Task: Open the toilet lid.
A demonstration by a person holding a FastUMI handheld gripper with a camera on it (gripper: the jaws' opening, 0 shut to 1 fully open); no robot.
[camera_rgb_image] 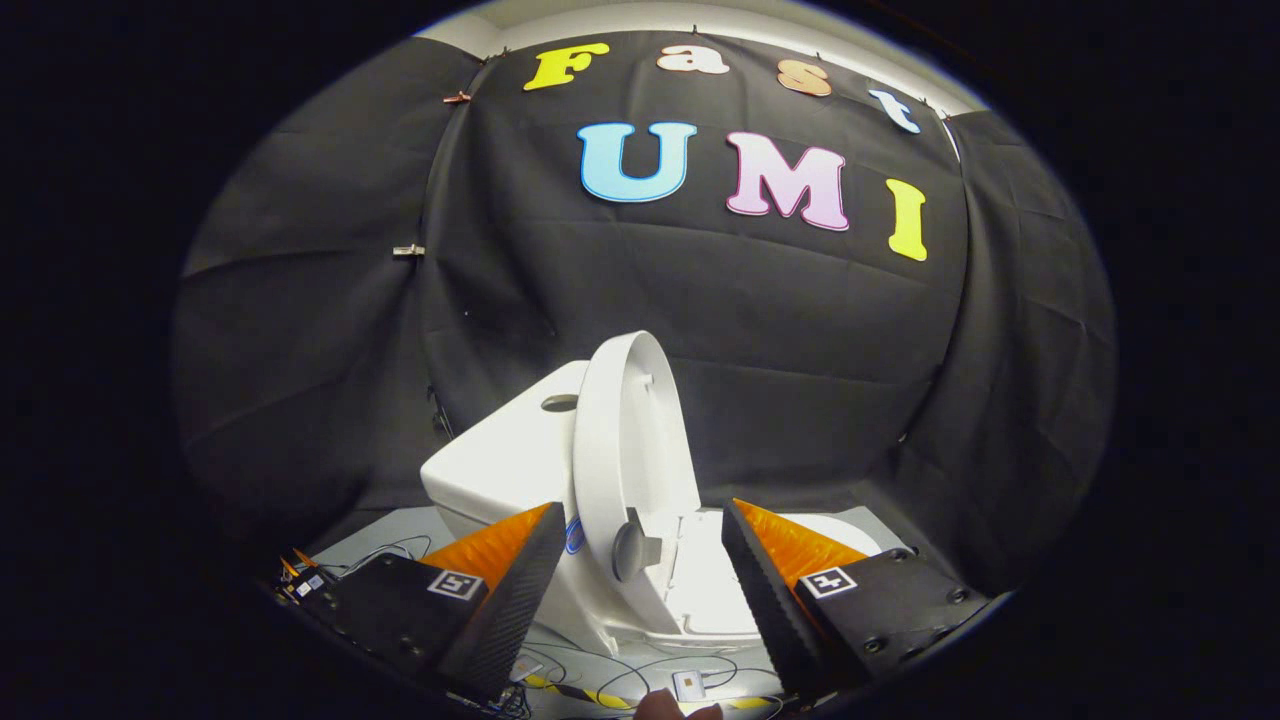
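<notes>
Claw (640, 570) spread wide, fingers apart, gripping nothing; it hangs near side of the toilet, pulled clear of the lid. Going left to right: left finger (505, 590) sits in front of the tank's near corner; white tank (500, 460) behind it with a grey flush button (560, 403) on top. Toilet lid (625, 440) stands upright, leaning back toward the tank, edge-on from here, so it looks already raised and should stay up on its own. Grey hinge piece (632, 548) at the lid's base, seen between the fingers. Open seat and bowl rim (700, 590) run right from there, partly hidden by the right finger (765, 590). Cables (640, 680) and a small white box (687, 685) lie on the floor near the toilet base. Task judged essentially done; open claw fits a release, nothing left to hold.
</notes>
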